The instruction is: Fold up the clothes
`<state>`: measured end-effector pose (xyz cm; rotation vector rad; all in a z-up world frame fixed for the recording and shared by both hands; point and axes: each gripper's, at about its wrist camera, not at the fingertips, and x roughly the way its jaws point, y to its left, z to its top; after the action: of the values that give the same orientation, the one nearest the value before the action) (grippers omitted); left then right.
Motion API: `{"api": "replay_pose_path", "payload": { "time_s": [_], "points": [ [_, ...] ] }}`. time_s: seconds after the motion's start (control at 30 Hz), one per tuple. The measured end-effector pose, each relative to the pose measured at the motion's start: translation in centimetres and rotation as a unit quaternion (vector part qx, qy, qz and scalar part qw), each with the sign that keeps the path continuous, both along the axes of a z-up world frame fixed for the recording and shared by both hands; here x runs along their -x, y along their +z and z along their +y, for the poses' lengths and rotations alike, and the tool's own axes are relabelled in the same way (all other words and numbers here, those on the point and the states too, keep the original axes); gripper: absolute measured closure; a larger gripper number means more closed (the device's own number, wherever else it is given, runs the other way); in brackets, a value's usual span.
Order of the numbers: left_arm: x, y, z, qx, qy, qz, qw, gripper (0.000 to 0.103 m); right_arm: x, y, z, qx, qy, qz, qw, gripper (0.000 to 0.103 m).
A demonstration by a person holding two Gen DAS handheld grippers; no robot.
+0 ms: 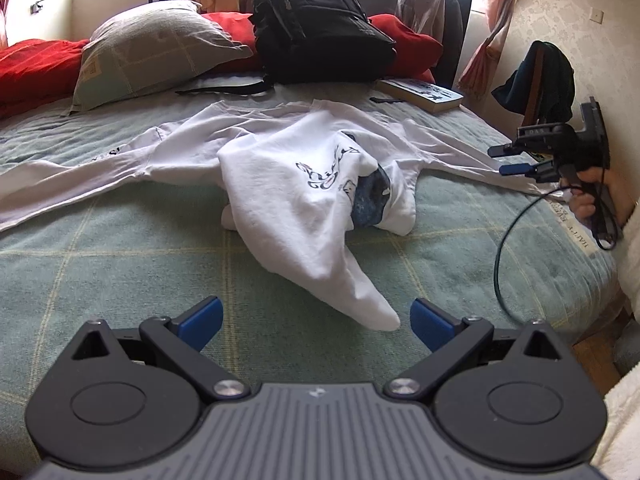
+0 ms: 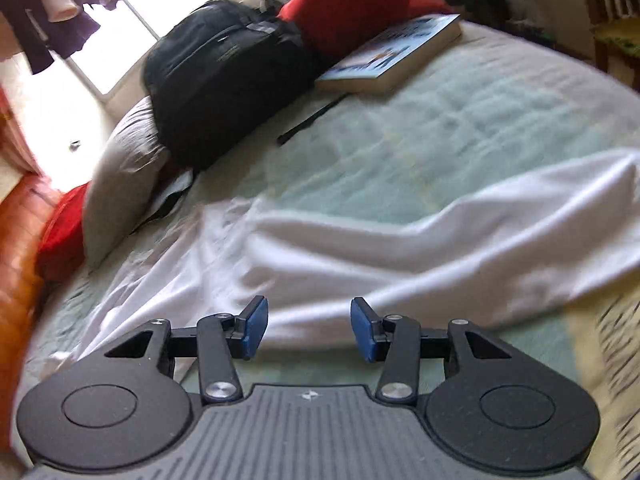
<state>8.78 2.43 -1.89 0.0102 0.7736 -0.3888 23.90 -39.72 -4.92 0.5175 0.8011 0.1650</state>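
Note:
A white long-sleeved shirt (image 1: 280,176) with a dark print lies on the green checked bed cover (image 1: 120,272), its body bunched up in the middle and its sleeves spread left and right. A corner of it points toward my left gripper (image 1: 316,322), which is open just short of that tip. My right gripper (image 1: 516,160), held in a hand, hovers open over the shirt's right sleeve end. In the right wrist view the right gripper (image 2: 308,328) stands open just above the white sleeve (image 2: 400,248), nothing between its fingers.
A black backpack (image 1: 320,28), a grey pillow (image 1: 152,52), red bedding (image 1: 36,68) and a book (image 1: 424,94) lie at the bed's far end. A wall with hanging dark clothes (image 1: 540,76) runs along the right. A black cable (image 1: 508,248) trails from the right gripper.

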Motion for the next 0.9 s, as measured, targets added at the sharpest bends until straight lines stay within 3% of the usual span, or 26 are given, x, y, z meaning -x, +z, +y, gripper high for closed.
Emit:
{"api": "replay_pose_path", "payload": {
  "time_s": [0.2,0.43,0.53,0.8,0.9],
  "points": [
    [1.1,-0.1,0.1,-0.014,0.012,-0.004,0.9998,0.003,2.2,-1.0,5.9,-0.031,0.08,0.005,0.996,0.046],
    [2.2,-0.3,1.8,-0.03,0.052,-0.008,0.9982,0.003,5.2,-1.5,12.9,-0.051,0.177,0.005,0.983,0.04],
    [2.8,-0.2,2.6,-0.04,0.063,-0.014,0.9971,0.003,7.1,-0.3,16.3,-0.034,0.23,-0.01,0.973,0.028],
    [3.5,0.0,6.1,-0.093,0.118,-0.029,0.9882,0.003,12.0,2.7,23.2,0.001,0.354,-0.026,0.935,0.02],
    [3.5,0.1,7.6,-0.094,0.136,-0.033,0.9858,0.003,13.3,3.3,25.7,0.002,0.396,-0.032,0.918,0.015]
  ]
}}
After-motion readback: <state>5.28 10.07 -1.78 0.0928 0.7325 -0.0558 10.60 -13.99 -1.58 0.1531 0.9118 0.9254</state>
